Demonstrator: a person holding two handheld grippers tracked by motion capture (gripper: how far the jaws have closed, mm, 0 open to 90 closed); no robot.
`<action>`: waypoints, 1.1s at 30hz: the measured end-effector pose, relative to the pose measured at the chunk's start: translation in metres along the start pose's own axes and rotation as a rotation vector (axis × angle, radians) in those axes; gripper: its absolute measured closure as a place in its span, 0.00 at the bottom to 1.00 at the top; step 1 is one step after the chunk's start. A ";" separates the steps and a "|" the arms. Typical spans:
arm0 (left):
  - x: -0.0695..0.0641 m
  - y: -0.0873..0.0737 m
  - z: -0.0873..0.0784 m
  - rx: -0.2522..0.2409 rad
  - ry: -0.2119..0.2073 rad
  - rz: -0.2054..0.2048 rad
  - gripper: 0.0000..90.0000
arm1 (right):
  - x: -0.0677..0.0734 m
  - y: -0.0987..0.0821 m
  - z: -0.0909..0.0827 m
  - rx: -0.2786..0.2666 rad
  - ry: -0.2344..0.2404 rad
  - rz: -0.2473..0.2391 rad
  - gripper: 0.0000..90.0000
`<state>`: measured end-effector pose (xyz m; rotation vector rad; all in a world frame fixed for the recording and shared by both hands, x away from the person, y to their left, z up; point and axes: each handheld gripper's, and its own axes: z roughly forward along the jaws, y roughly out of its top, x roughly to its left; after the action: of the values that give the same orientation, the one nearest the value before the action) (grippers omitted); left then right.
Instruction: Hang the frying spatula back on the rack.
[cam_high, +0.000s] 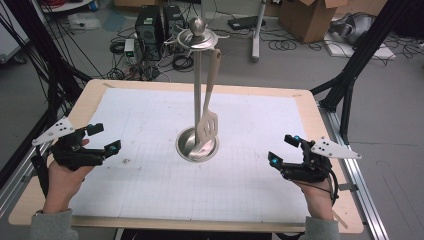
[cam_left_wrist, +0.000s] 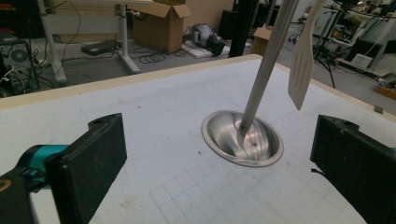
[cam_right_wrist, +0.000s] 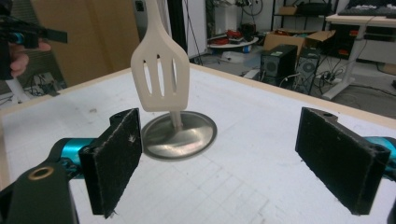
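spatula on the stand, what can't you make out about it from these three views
- How the spatula hangs: in the high view its handle top sits under the stand's top disc, which covers the hook.
- Left gripper view: the upper edge cuts off the handle and the pole.
- Right gripper view: the spatula's slotted blade covers most of the pole; the upper edge cuts off the handle.
- Whether the blade touches the pole: unclear in all three.

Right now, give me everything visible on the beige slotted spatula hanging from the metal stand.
The beige slotted spatula looks like matte plastic: a long flat handle and a broad blade with three slots, seen clearly in the right gripper view. It hangs blade down from the top ring of the polished metal stand, slightly tilted beside the pole, its blade edge just above the stand's round dished base. Neither gripper touches it.
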<state>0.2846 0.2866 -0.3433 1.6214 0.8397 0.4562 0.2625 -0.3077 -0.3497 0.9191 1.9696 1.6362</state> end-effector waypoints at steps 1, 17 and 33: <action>0.000 0.000 0.000 0.002 -0.002 0.004 0.05 | -0.001 -0.002 -0.001 -0.002 0.001 0.007 0.16; 0.001 0.000 -0.001 0.000 0.008 -0.003 0.05 | -0.021 -0.018 -0.025 -0.024 -0.046 0.048 0.16; 0.000 -0.003 0.003 0.020 0.006 -0.003 0.05 | -0.041 -0.036 -0.048 -0.066 -0.080 0.091 0.16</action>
<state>0.2859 0.2853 -0.3473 1.6378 0.8539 0.4520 0.2505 -0.3735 -0.3780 1.0461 1.8339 1.6758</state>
